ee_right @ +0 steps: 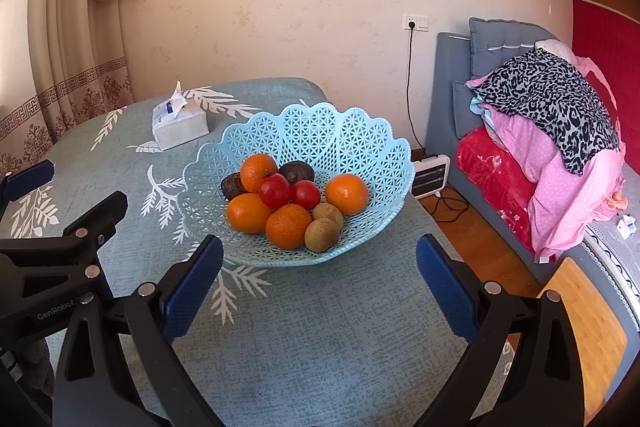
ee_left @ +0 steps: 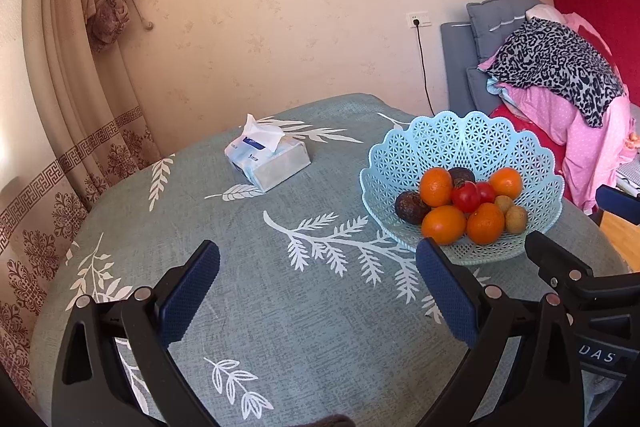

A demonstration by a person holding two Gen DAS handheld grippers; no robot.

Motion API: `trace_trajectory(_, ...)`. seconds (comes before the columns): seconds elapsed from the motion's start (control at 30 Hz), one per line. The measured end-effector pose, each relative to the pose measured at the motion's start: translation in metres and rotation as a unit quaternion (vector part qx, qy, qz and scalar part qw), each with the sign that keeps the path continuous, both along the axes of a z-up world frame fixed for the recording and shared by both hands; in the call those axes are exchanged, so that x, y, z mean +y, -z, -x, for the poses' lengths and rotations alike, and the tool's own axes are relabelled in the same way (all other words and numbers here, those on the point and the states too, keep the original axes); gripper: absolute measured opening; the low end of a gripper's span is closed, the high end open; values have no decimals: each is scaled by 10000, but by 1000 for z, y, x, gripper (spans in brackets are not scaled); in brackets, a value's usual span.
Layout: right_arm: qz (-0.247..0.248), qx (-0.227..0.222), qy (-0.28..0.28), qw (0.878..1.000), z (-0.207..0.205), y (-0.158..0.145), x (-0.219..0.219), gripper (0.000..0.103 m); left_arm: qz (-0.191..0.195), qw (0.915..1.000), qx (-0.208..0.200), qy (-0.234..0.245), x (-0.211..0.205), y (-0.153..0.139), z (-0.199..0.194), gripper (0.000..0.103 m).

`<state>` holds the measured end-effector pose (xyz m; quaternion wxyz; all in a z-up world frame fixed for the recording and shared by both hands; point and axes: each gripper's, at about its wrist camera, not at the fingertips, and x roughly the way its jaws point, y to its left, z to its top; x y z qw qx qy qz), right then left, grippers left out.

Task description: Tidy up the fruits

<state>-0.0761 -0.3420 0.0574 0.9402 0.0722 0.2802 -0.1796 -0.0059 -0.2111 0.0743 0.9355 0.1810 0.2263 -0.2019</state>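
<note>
A light blue lattice fruit basket (ee_right: 352,135) stands on the table; it also shows at the right of the left wrist view (ee_left: 404,155). It holds several oranges (ee_right: 346,193), two red tomatoes (ee_right: 274,190), two dark avocados (ee_right: 296,171) and two brown kiwis (ee_right: 321,235). My right gripper (ee_right: 320,283) is open and empty, just in front of the basket. My left gripper (ee_left: 318,283) is open and empty over bare cloth, left of the basket. The right gripper's fingers (ee_left: 556,263) show at the right edge of the left wrist view.
A tissue pack (ee_left: 267,159) lies at the table's far side, also in the right wrist view (ee_right: 180,123). The round table has a grey-green leaf cloth (ee_left: 312,327). Curtains hang at left. A bed with piled clothes (ee_right: 560,131) and a small heater (ee_right: 428,177) stand at right.
</note>
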Motion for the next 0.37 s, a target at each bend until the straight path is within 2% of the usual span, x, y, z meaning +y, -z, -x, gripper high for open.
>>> trace_trajectory(0.1,-69,74,-150,9998,-2,2,7,99,-15,9997,206,-98,9,2,-2,98)
trace_trajectory(0.2,-274,238,-441,9984,-7,6,18,99,18,9977,621,-256,26,7,-7,98)
trace_trajectory(0.37,-729,749,-1182,9875,-19,23,51,99,-48,9914,1096,-707,69,24,-8,98)
